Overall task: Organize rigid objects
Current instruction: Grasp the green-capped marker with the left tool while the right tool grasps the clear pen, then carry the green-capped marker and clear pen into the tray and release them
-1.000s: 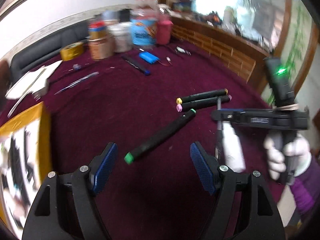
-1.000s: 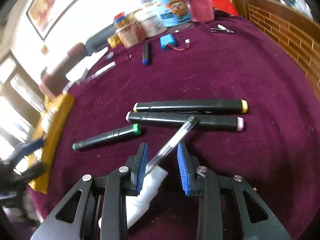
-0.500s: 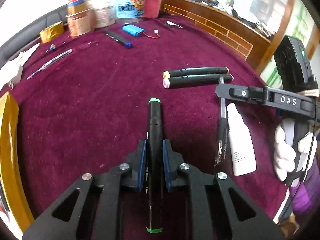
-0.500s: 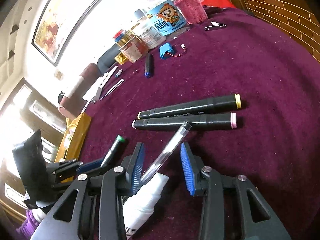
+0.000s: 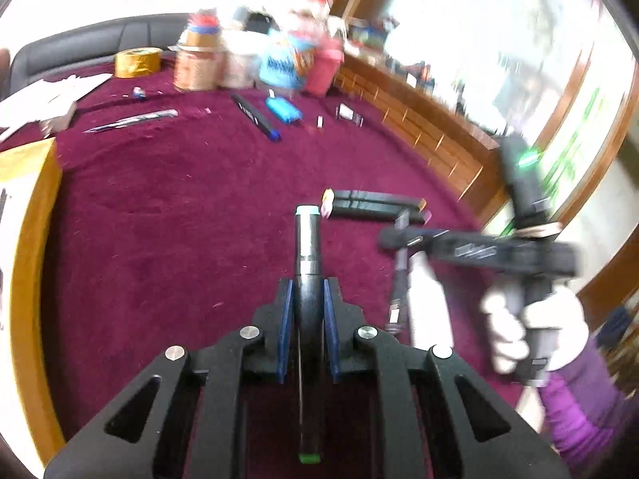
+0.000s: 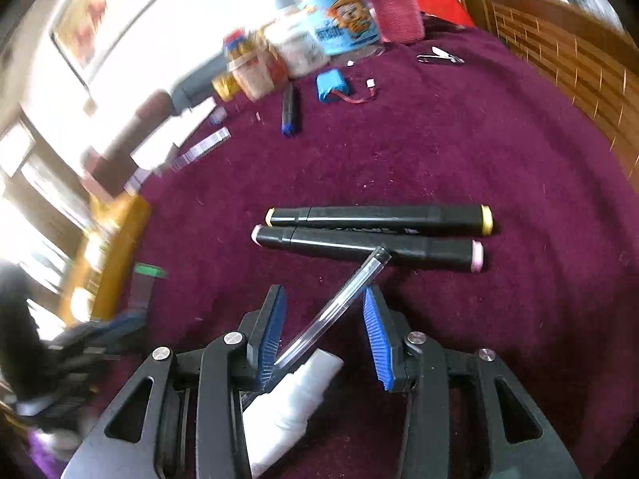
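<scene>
My left gripper (image 5: 307, 299) is shut on a black marker with green caps (image 5: 306, 247) and holds it above the maroon cloth, its tip near two black markers (image 5: 375, 203). In the right wrist view these lie side by side: a yellow-capped marker (image 6: 379, 215) and a pink-capped marker (image 6: 359, 243). My right gripper (image 6: 323, 311) is open, low over a clear pen (image 6: 335, 307) and a white bottle (image 6: 291, 403). The pen's tip touches the pink-capped marker. The left gripper with the green-capped marker (image 6: 145, 279) shows blurred at the left.
Jars and tubs (image 6: 339, 28) stand at the table's far edge. A blue battery pack (image 6: 331, 88), a black-and-blue marker (image 6: 288, 109) and nail clippers (image 6: 439, 58) lie before them. A yellow box (image 5: 24, 239) sits at the left. A wooden rail (image 5: 419, 107) borders the right.
My left gripper closed on the green-capped marker and has lifted it toward the two markers. My right gripper stayed open over the pen and bottle.
</scene>
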